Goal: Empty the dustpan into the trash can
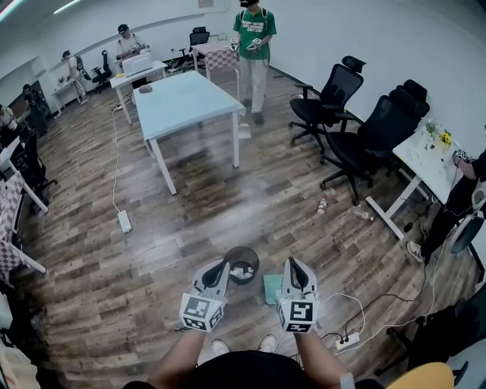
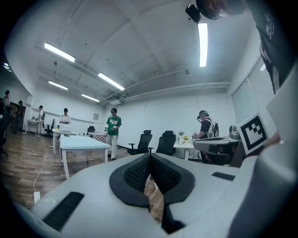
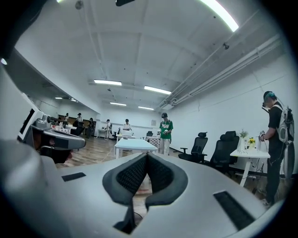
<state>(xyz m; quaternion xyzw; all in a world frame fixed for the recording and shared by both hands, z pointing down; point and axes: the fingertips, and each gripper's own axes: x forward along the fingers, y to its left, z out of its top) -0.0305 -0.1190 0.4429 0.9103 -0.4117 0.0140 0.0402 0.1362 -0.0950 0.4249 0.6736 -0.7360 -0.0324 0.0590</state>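
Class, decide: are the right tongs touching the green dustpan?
Apart. The right gripper view shows the right tongs shut on nothing; head view shows the dustpan on the floor.

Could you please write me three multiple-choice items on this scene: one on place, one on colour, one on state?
1. Where does the trash can stand? A) on a chair seat B) on the wooden floor C) on a white desk
2. What colour is the shirt of the person standing beyond the blue table? A) red B) green C) white
3. How is the right claw? A) shut, empty B) wide open C) shut on the dustpan
Key: 1 B, it sits on floorboards; 2 B, plainly green; 3 A, pads meet, nothing between.
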